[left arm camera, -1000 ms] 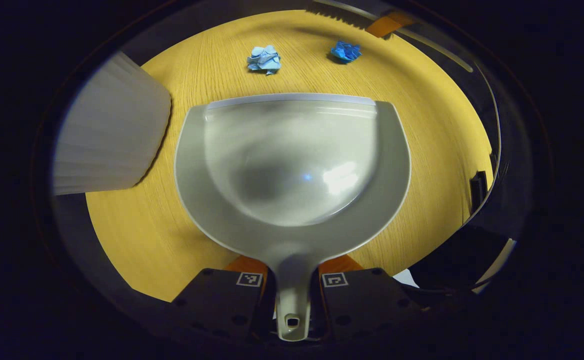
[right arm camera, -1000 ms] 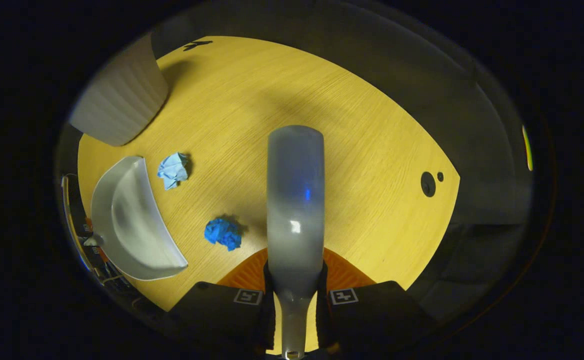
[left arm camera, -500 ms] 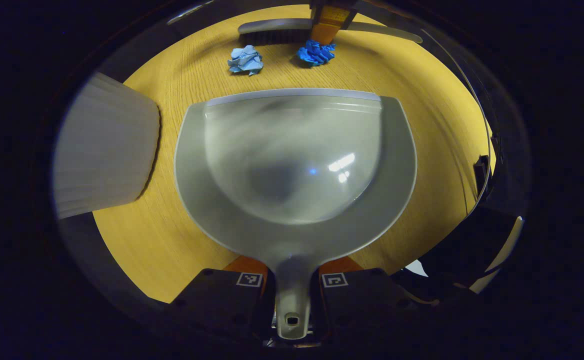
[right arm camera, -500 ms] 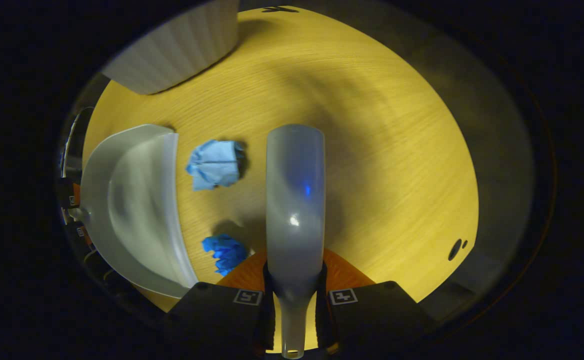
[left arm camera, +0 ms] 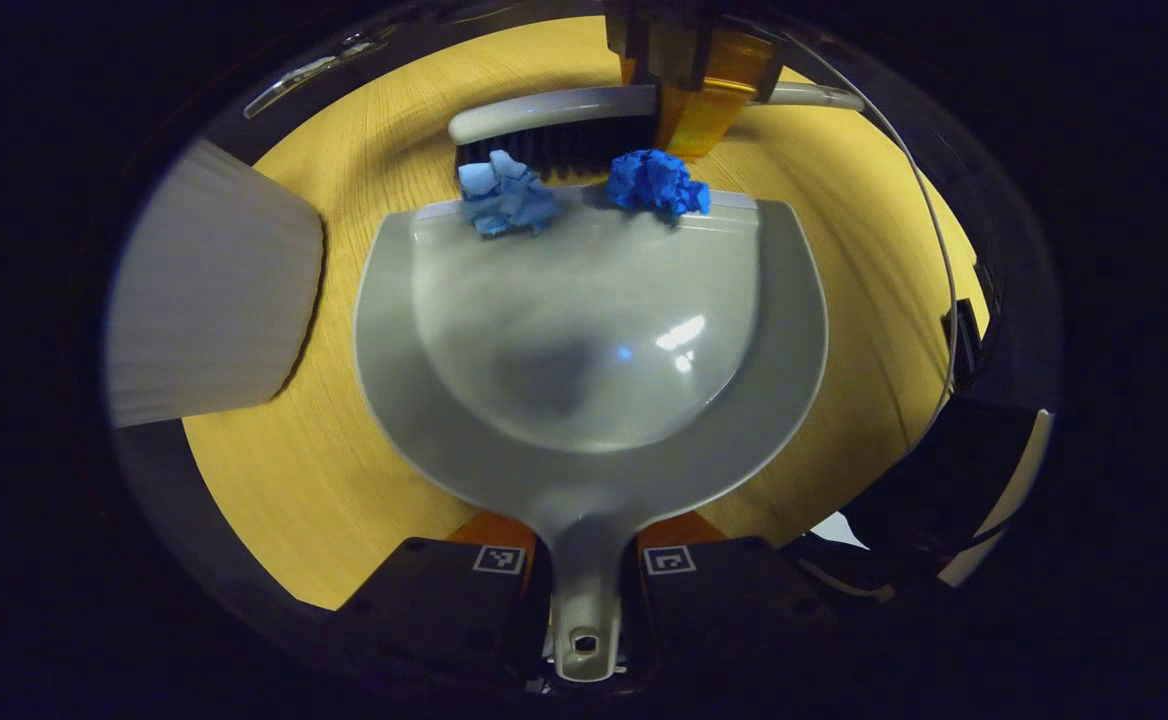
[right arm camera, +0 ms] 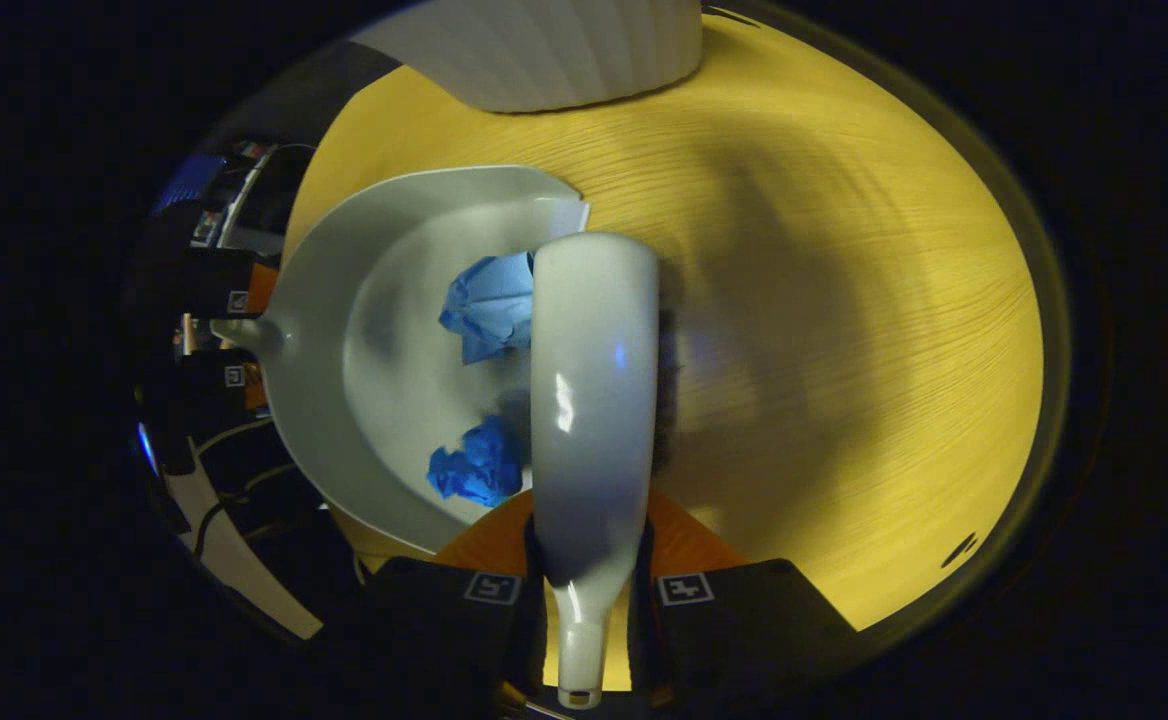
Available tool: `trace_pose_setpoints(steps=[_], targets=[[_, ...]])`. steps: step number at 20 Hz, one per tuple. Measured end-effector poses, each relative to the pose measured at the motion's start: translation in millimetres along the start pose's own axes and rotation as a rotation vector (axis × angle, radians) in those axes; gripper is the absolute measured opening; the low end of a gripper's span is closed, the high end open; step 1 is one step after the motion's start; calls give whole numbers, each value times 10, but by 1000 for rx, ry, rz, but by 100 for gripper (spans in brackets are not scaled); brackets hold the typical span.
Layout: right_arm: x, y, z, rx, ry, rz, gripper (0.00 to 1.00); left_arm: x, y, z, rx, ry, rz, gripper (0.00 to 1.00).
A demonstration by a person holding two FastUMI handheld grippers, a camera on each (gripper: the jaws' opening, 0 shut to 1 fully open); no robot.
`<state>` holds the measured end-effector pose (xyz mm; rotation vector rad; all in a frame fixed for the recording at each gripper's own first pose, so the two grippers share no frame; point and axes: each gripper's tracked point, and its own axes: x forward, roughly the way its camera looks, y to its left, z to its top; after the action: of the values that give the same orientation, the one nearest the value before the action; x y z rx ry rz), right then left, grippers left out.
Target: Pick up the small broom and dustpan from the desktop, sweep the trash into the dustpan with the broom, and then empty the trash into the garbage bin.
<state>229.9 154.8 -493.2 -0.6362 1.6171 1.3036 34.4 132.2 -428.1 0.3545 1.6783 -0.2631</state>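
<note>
At the grey plastic dustpan (left arm camera: 584,330)'s front lip on the yellow wood-grain desk (left arm camera: 274,470): light-blue crumpled paper wad (left arm camera: 504,195) and dark-blue crumpled paper wad (left arm camera: 656,183), both featherlight, likely to roll out. Left claw (left arm camera: 584,575) clamped on its stiff handle; right claw (right arm camera: 589,600) clamped on the white-backed, black-bristled broom (right arm camera: 594,390).

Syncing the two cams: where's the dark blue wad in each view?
Left gripper view: dark blue wad top centre, on the dustpan lip, just before the broom.
Right gripper view: wad lower left of centre, in the dustpan, against the broom.
Shared landmark: white bin.
</note>
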Motion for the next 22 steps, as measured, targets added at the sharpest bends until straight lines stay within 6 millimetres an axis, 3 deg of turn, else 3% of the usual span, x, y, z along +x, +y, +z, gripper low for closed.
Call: trace_pose_setpoints(steps=[4,7,10,13,18,20,22], targets=[[20,104,31,129,-86,232,35,66,56,29,32,-61,37,27],[-163,169,98,238,-269,359,35,140,-48,93,-40,-146,18,27],[-324,50,90,346,-458,450,35,175,-93,141,-102,-247,-10,27],[-480,-35,5,480,-653,519,38,186,-78,233,-108,-367,4,27],[-860,-260,-172,599,-998,643,34,232,-29,423,-148,-501,46,27],[-867,-331,-275,627,-1114,681,29,209,-52,590,-147,-548,79,27],[-760,-396,-458,646,-1203,692,34,130,-43,738,-169,-597,78,27]])
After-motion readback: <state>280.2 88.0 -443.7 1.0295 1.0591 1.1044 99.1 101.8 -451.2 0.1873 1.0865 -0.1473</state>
